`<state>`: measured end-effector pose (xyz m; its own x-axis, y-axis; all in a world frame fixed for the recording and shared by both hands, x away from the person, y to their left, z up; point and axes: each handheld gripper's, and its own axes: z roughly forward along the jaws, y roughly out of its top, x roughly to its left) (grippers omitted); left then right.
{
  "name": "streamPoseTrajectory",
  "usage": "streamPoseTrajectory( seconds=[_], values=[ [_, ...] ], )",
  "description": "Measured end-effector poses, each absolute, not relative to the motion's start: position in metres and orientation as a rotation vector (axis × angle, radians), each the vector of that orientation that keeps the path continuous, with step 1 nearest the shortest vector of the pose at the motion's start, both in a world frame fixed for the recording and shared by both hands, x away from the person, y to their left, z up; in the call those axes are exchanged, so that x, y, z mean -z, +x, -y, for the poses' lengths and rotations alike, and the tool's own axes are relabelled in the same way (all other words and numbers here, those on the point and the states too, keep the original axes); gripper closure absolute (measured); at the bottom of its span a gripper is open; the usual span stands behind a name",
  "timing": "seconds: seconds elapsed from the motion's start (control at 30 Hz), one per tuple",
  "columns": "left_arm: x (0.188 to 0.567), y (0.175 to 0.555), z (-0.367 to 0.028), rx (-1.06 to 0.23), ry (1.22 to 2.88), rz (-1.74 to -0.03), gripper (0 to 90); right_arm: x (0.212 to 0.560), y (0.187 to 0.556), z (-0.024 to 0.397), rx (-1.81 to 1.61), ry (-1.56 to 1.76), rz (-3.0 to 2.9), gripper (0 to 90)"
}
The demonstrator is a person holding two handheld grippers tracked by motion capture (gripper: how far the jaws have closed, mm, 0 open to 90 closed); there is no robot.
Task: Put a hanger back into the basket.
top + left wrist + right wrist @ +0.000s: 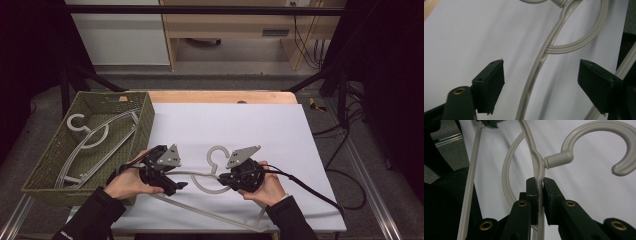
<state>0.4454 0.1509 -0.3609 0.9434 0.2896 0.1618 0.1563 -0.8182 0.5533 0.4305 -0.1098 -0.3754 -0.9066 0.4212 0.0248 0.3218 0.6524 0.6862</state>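
A white table [225, 125] holds a green basket [145, 112] at its left side. A grey hanger [212, 175] lies on the table. The right gripper [538, 192] pinches its arm tight. The left gripper [541, 80] stands open around it, not touching.

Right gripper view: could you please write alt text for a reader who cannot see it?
The right tongs are shut on the thin arm of a pale grey plastic hanger, just below its neck. The hanger's hook curves away at the upper right over a white table surface.
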Motion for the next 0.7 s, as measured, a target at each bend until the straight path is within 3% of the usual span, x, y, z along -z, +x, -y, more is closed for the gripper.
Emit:
streamPoseTrajectory(
  seconds=[0.7],
  values=[
    [0.383, 0.448, -0.135, -0.315, 2.695, -0.155, 76.6, 0.376, 0.426, 0.105, -1.101, 0.579, -2.770, 83.7]
  ],
)
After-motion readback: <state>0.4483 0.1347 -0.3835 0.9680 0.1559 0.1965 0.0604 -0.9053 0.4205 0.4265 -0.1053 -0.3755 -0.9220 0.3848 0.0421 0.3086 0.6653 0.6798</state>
